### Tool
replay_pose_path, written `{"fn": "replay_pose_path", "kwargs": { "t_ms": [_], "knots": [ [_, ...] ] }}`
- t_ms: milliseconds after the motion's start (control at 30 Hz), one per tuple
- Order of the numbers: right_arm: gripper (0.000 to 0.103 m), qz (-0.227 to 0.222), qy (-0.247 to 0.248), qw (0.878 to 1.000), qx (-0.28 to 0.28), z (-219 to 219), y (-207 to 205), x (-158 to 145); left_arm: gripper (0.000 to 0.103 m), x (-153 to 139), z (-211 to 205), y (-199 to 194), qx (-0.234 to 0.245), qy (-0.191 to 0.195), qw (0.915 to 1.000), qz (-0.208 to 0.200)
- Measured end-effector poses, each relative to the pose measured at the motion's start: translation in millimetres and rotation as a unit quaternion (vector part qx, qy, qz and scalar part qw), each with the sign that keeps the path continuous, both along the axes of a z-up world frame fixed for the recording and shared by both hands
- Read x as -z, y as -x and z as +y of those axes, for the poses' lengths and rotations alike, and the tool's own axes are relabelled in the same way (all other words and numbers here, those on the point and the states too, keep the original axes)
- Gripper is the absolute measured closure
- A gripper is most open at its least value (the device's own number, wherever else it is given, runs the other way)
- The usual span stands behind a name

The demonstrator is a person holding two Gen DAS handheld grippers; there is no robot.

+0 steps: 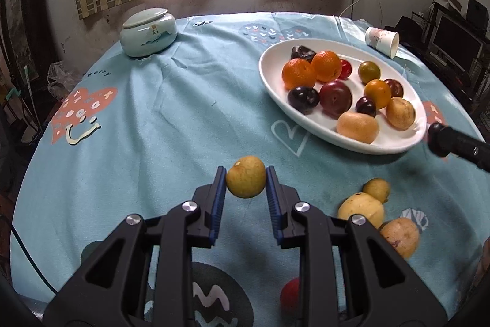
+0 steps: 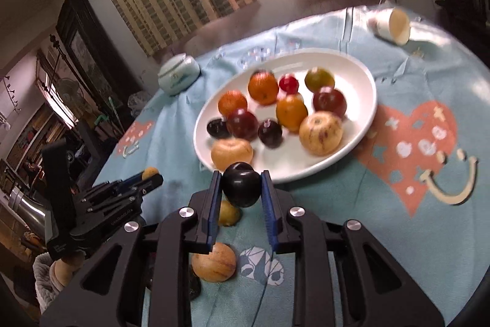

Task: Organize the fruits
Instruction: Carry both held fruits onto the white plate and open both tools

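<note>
The left tool [image 1: 246, 180] was clamped on a yellow fruit [image 1: 246, 177], its blue pads pressing the fruit's two sides, held above the tabletop [image 1: 159, 118] and short of the plate [image 1: 395, 143]. The right tool [image 2: 241, 184] was clamped on a dark plum [image 2: 240, 184], held just in front of the plate's near rim; the right-wrist view was blurred, so this tool seemed to be in motion. Both tools, then, looked to be in the carrying step, each with one fruit bound for the plate.

The next move would call for bringing each fruit over a bare patch of the plate, lowering it and parting the pads without knocking the fruit already there. The free space appeared to lie along the near rim and toward the left end.

The white oval plate held two oranges [image 1: 312, 70], a small orange fruit [image 1: 377, 93], a greenish one [image 1: 369, 71], a small red one [image 1: 345, 68], several dark and red plums [image 1: 335, 97], two pale brownish fruits [image 1: 357, 127] and a dark lump at the far end. Loose on the tabletop near the tools lay three yellowish fruits [image 1: 362, 207] and a red one [image 1: 291, 293].

Further off stood a lidded pale green jar [image 1: 148, 36], its contents hidden, and a paper cup [image 1: 382, 40] lying on its side, apparently empty.
</note>
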State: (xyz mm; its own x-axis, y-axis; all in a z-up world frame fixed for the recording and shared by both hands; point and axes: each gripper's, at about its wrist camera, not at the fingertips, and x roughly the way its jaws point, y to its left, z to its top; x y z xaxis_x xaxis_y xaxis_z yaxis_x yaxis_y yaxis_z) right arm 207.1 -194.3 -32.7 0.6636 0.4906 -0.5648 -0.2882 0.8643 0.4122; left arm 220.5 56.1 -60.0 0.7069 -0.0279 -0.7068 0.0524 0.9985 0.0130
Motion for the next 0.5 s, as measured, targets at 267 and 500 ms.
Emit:
{"fn": "replay_pose_path", "kwargs": {
  "t_ms": [267,500],
  "knots": [
    [0.077,-0.095,0.027,0.994,0.04,-18,-13,-75,0.077,-63,-41,-19,0.025,0.005,0.9984,-0.051],
    [0.077,-0.062,0.027,0.996,0.065,-18,-89,-47,0.077,-56,-66,-81,0.031,0.042,0.998,-0.035]
  ]
}}
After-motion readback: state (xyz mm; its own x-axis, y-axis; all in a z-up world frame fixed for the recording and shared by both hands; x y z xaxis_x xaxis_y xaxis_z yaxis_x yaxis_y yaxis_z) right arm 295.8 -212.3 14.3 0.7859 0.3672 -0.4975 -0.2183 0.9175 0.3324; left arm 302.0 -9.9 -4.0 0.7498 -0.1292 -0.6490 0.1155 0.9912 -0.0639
